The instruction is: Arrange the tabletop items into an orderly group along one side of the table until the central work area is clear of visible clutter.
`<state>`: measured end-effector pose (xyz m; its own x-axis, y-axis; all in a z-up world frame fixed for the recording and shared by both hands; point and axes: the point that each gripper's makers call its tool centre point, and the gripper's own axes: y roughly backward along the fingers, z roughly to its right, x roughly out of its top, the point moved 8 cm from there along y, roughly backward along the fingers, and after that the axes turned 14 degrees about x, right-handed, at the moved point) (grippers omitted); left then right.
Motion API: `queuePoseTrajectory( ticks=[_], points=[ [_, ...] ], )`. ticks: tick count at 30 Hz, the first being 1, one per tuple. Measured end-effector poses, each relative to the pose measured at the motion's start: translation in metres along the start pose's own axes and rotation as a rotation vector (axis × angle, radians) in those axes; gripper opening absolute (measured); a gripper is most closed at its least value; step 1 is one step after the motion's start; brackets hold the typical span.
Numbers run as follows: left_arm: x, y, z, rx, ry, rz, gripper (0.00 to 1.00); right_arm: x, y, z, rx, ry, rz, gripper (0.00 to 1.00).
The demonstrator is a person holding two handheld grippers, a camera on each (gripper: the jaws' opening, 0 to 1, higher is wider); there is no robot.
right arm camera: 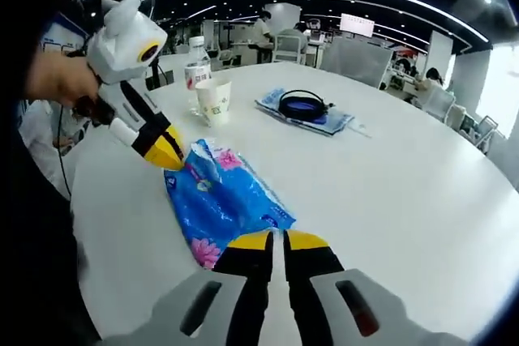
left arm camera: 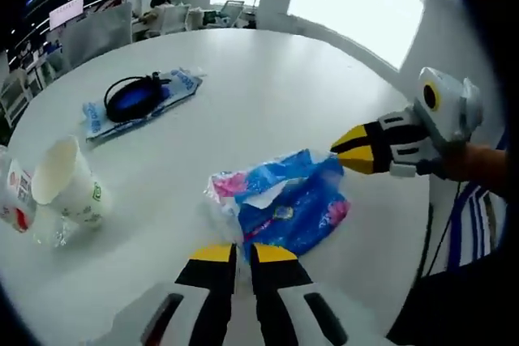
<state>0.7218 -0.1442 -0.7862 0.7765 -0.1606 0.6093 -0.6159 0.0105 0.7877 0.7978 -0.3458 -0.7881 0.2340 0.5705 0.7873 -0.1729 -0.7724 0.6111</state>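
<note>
A crumpled blue tissue pack [left arm camera: 284,204] [right arm camera: 223,196] with pink flowers lies on the round white table [left arm camera: 268,95] [right arm camera: 405,184]. In the left gripper view, my left gripper [left arm camera: 243,254] rises from the bottom, jaws nearly together at the pack's near edge. Seen from the right gripper view, the left gripper [right arm camera: 172,155] pinches the pack's far corner. My right gripper [right arm camera: 277,241] is shut at the opposite edge, and from the other side the right gripper [left arm camera: 340,154] meets the pack's blue corner.
A paper cup [left arm camera: 69,184] [right arm camera: 215,101] and a red-labelled bottle [left arm camera: 12,200] [right arm camera: 197,70] stand together near the table's rim. A black cable coil [left arm camera: 134,99] [right arm camera: 302,105] lies on a blue-white packet [left arm camera: 182,85] [right arm camera: 334,123]. Office desks and chairs stand beyond.
</note>
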Motion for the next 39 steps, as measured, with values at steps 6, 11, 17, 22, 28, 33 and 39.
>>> queuePoseTrajectory(
  ticks=[6, 11, 17, 22, 28, 33, 39],
  points=[
    [0.001, 0.003, 0.000, -0.015, -0.008, 0.023, 0.20, 0.001, 0.010, -0.009, -0.024, -0.124, 0.085, 0.13],
    [-0.003, 0.001, -0.002, -0.015, -0.011, 0.021, 0.22, -0.001, 0.014, -0.023, -0.042, -0.192, 0.114, 0.17],
    [-0.010, -0.005, -0.004, -0.018, -0.007, 0.002, 0.21, -0.011, 0.008, -0.036, -0.055, -0.245, 0.106, 0.19],
    [-0.013, -0.008, -0.002, -0.036, 0.017, -0.006, 0.19, -0.019, -0.002, -0.040, -0.055, -0.313, 0.093, 0.17],
    [-0.013, -0.013, 0.001, -0.058, 0.043, -0.013, 0.12, -0.024, -0.008, -0.036, -0.067, -0.328, 0.070, 0.04],
    [-0.010, -0.011, 0.000, -0.056, 0.047, -0.013, 0.04, -0.021, -0.003, -0.034, -0.073, -0.341, 0.098, 0.00],
    [-0.001, -0.001, 0.001, -0.037, 0.060, 0.028, 0.00, -0.011, 0.007, -0.031, -0.091, -0.318, 0.134, 0.00]
  ],
)
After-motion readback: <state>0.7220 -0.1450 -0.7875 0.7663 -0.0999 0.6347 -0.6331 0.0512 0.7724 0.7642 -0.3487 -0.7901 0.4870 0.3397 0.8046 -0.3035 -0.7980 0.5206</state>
